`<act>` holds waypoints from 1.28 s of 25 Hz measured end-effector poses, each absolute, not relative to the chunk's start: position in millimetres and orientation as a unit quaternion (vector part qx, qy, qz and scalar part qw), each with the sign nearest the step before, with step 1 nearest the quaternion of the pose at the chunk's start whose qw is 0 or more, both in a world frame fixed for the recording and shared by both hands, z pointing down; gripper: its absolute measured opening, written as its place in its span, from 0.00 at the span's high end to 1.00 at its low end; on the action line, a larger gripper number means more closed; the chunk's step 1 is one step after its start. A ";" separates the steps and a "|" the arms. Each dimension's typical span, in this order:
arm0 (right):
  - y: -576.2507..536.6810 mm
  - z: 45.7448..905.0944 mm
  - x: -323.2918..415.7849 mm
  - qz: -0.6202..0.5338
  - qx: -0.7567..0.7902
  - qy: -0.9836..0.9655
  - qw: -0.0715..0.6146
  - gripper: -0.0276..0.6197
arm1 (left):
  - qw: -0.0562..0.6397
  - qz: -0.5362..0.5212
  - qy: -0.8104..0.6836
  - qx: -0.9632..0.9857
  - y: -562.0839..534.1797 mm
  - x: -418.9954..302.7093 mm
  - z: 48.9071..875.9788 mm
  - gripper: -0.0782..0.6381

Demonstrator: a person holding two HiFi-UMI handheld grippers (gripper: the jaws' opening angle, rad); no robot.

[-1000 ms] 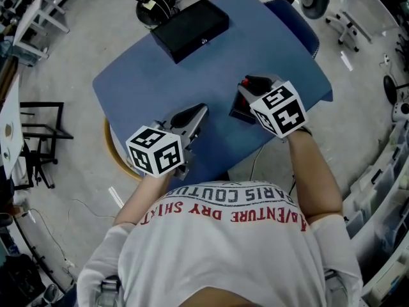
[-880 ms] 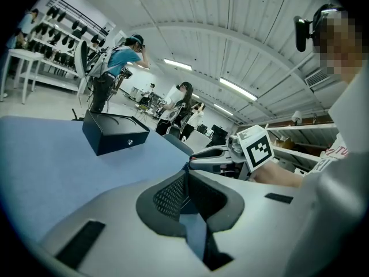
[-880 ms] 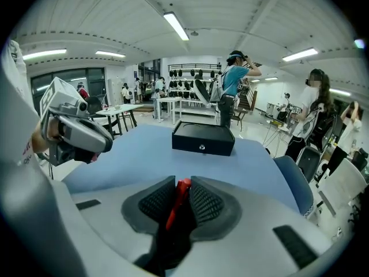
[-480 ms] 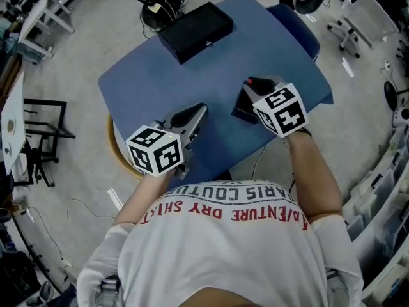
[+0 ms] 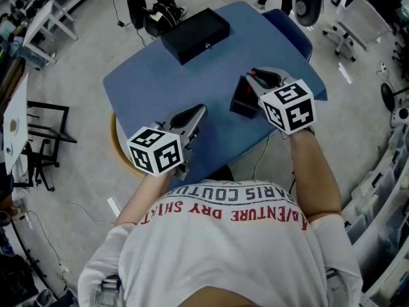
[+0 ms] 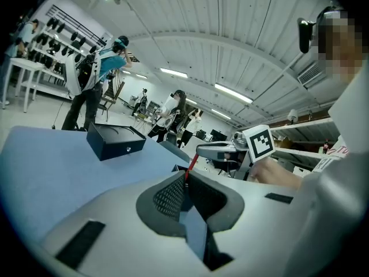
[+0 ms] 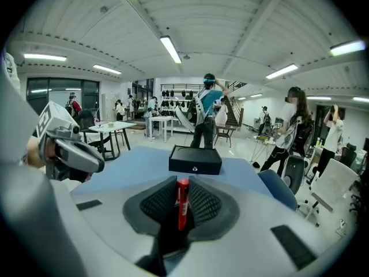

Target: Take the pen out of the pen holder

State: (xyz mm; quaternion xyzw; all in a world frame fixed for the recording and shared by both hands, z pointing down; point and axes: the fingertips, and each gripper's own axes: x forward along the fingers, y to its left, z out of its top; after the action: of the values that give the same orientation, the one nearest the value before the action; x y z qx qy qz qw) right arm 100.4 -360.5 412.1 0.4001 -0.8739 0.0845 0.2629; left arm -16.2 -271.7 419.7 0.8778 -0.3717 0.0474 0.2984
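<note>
My right tongs (image 7: 181, 184) have just closed on the red pen (image 7: 182, 202), just above the holder (image 5: 241, 102). My left tongs (image 6: 185, 180) are shut, holding nothing. The pen looks light, stiff and slippy, so gripping near its top seems best.

Bare counter (image 5: 160, 88) lies open between the black box (image 5: 195, 35) at its far edge and the pen holder (image 5: 241, 102) at right.
</note>
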 end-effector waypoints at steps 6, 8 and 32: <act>-339.4 364.7 111.0 0.082 0.415 -0.885 0.195 0.85 | 0.287 0.038 -0.374 0.881 -250.2 -16.1 408.8 0.84; -330.8 348.2 114.0 0.081 0.417 -0.888 0.174 0.85 | 0.283 0.029 -0.371 0.884 -244.7 -15.5 401.8 0.84; -189.2 319.2 147.9 0.069 0.415 -0.901 0.105 0.85 | 0.251 0.032 -0.298 0.921 -183.4 47.7 352.6 0.84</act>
State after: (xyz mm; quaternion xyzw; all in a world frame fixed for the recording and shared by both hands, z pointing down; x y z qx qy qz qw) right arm 147.9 -189.2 319.2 0.4147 -0.9012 0.0693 0.1054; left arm 47.7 -183.4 352.6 0.9207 -0.2975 0.0318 0.2507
